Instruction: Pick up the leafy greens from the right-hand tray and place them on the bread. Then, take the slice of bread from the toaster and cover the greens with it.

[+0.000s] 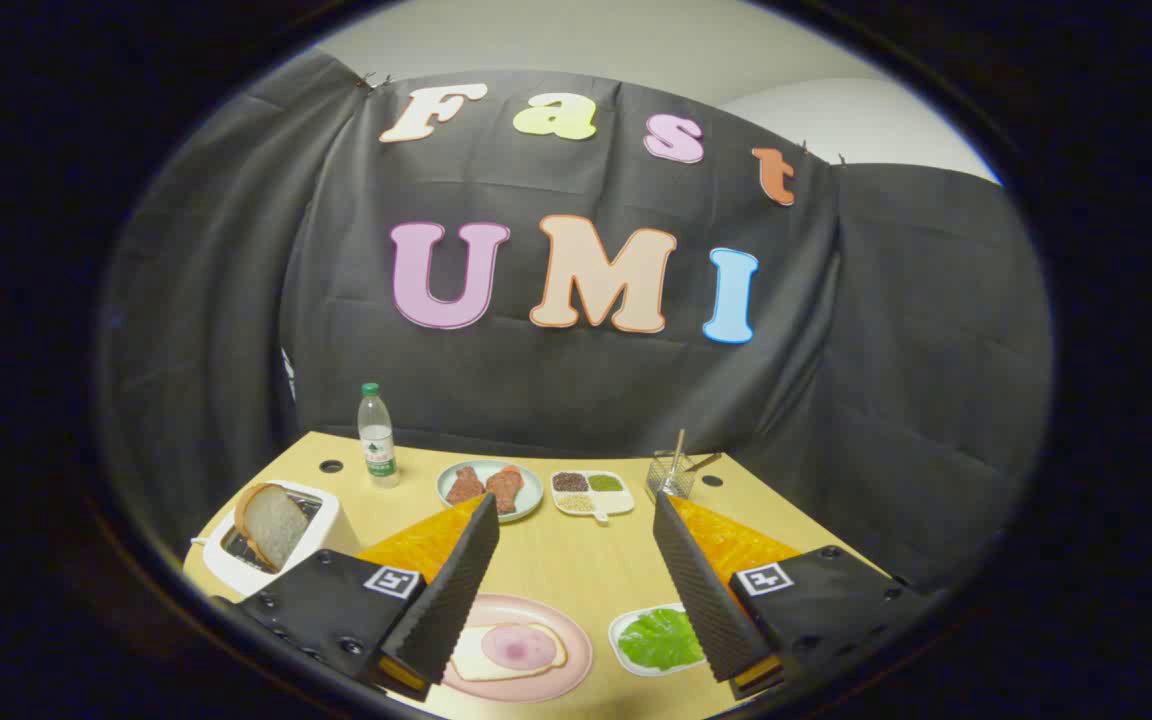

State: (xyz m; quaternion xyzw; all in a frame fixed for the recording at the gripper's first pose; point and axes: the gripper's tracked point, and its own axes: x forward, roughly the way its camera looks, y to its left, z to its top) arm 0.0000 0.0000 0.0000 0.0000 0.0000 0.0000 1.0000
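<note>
My gripper [576, 580] is open above the wooden table, with nothing between its fingers. Leafy greens [658, 638] lie in a small white tray [626, 628] just inside the right finger. A pink plate [536, 680] by the left finger carries a bread slice [481, 665] topped with a round of ham [519, 646]. Beyond the left finger stands a white toaster [321, 525] with a second slice of bread [271, 525] sticking up out of its slot.
Farther back on the table [576, 560] are a plastic water bottle [376, 440], a pale green plate of two browned meat pieces [489, 488], a divided white dish of grains [591, 492] and a clear holder with sticks [671, 475].
</note>
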